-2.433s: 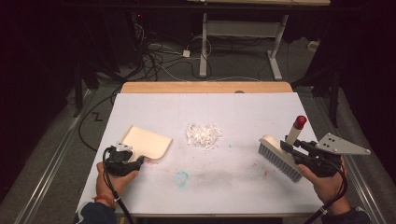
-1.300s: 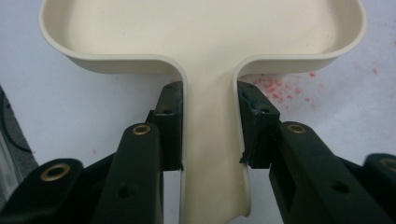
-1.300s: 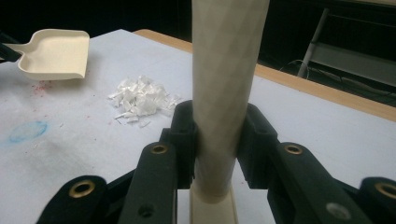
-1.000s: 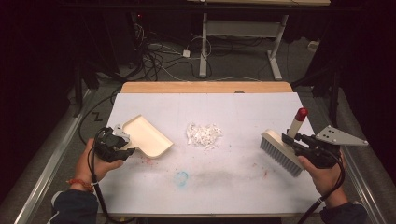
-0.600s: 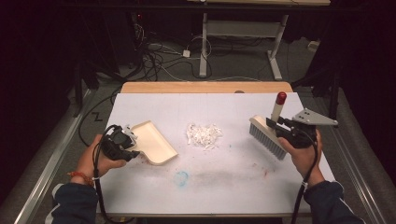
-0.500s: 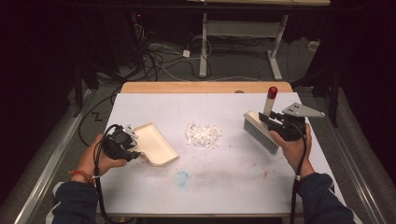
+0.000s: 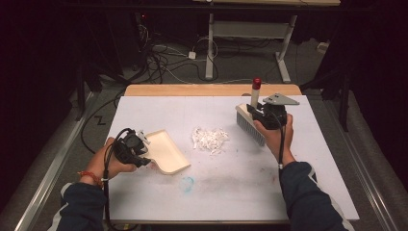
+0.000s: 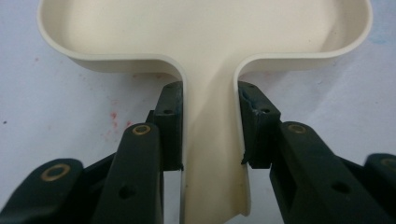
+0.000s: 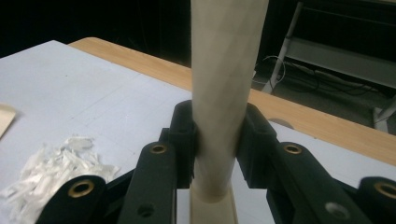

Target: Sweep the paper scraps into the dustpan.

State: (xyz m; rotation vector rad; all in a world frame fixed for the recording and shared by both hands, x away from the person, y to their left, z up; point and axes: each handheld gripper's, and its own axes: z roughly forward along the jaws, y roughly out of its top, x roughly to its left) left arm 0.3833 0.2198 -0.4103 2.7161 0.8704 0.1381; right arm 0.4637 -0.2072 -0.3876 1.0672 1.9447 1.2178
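High view: left gripper (image 7: 137, 149) clamps the dustpan (image 7: 166, 153) by its handle near the worktop's (image 7: 159, 108) left edge, mouth facing the paper scraps (image 7: 210, 139) at mid-worktop, while right gripper (image 7: 262, 115) clasps the brush (image 7: 250, 126) just beyond them, likely for sweeping.

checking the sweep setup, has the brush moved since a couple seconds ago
Yes. In the high view the brush, clamped in the right gripper, has travelled from the table's right edge leftward and farther back, toward the paper shreds.
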